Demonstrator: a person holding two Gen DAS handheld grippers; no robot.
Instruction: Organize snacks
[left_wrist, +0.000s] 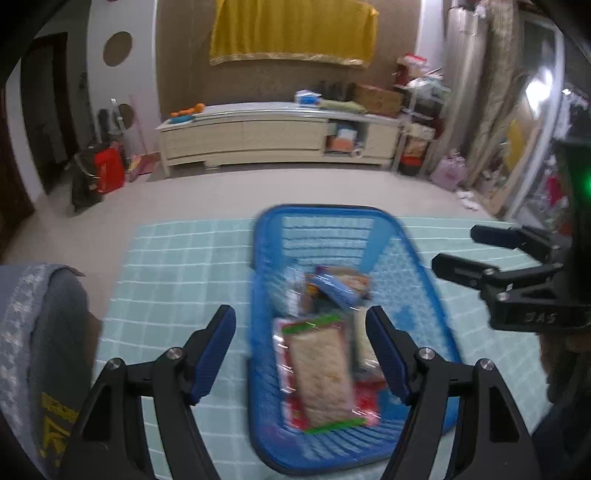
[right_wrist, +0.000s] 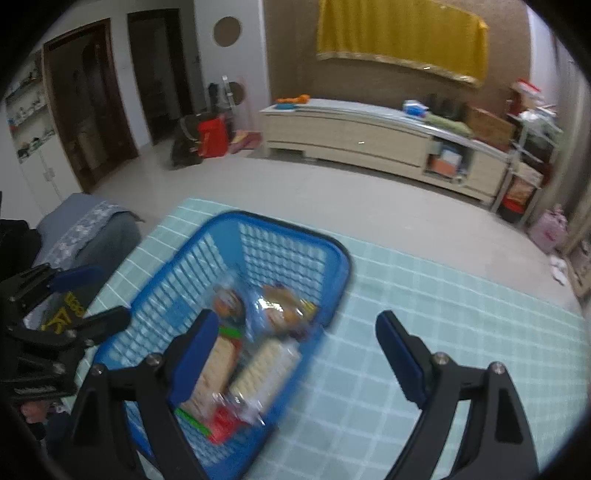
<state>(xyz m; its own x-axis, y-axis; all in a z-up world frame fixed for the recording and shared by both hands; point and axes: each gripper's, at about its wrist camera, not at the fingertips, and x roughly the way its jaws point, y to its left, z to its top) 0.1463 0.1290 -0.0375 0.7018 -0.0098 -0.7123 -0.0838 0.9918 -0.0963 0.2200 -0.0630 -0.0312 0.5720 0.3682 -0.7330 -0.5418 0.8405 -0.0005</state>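
A yellow cloth (left_wrist: 295, 31) hangs above a cream sideboard (left_wrist: 258, 138); red bag (left_wrist: 109, 170) beside it.

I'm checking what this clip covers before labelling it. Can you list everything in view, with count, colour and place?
basket: one, blue, on the tablecloth
snack packets: several, mixed colours, inside the basket; blur hides the exact count
tablecloth: one, light green checked, under the basket
cabinet: one, cream, along the far wall
cloth: one, yellow, hanging above the cabinet
bag: one, red, on the floor beside the doorways
grey fabric: one, patterned band, left of the tablecloth
left claw: open, above the basket
right claw: open, at the basket's right edge
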